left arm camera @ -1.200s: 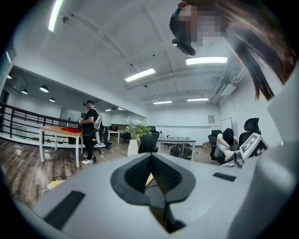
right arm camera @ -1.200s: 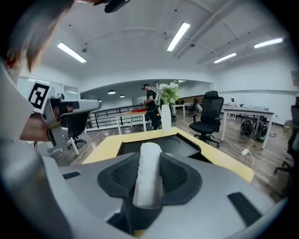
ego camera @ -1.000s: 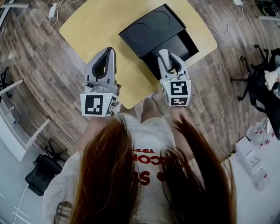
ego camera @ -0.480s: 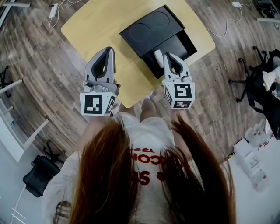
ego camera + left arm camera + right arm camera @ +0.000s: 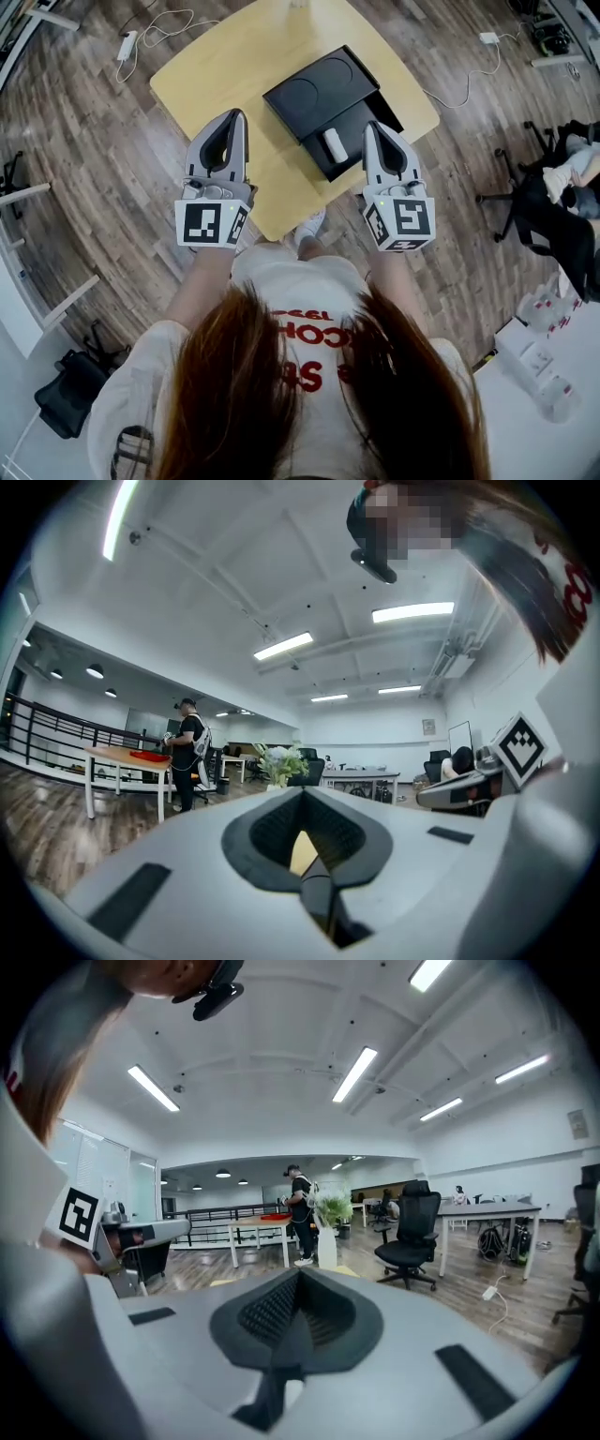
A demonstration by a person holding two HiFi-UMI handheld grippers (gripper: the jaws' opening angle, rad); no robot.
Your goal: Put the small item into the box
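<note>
A small white item (image 5: pixel 334 144) lies inside the open black box (image 5: pixel 367 103) on the yellow table (image 5: pixel 216 66). The box's black lid (image 5: pixel 314 89), with two round recesses, rests across the box's far left part. My right gripper (image 5: pixel 372 126) is held just right of the box near the table's front edge, shut with nothing between its jaws (image 5: pixel 298 1277). My left gripper (image 5: pixel 236 115) hovers over the table's front left part, also shut and empty (image 5: pixel 302 796). Both gripper views look level across the room, so neither shows the box.
The table is small, with wood floor on every side. A black office chair (image 5: pixel 525 202) stands at the right, and cables with a power adapter (image 5: pixel 488 38) lie on the floor behind. A person (image 5: pixel 190 752) stands by a far table, and a vase with a plant (image 5: pixel 327 1227) shows ahead.
The right gripper let go of the white item, which now lies in the box. It then shut and drew back toward the right and front. The left gripper barely moved.
</note>
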